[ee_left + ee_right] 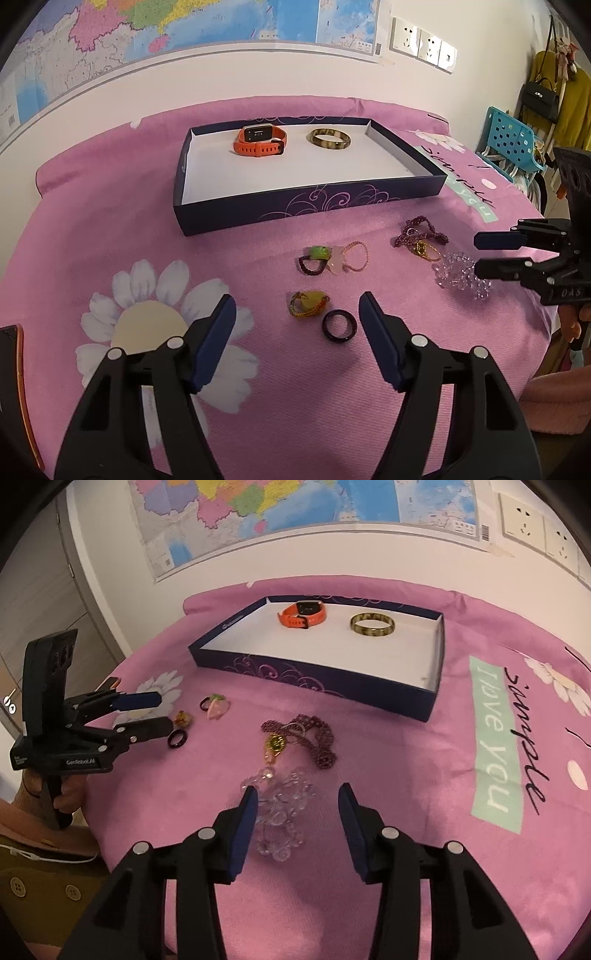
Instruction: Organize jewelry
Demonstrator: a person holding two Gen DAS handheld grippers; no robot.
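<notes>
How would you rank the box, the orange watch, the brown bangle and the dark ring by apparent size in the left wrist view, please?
1. Box
2. Orange watch
3. Brown bangle; the dark ring looks alike, but it lies nearer the camera, so I won't rank them.

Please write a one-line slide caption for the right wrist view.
Open right gripper above clear bead bracelet; watch and bangle already in box.

Home: wall map (110,48), hanging coats (569,99).
</notes>
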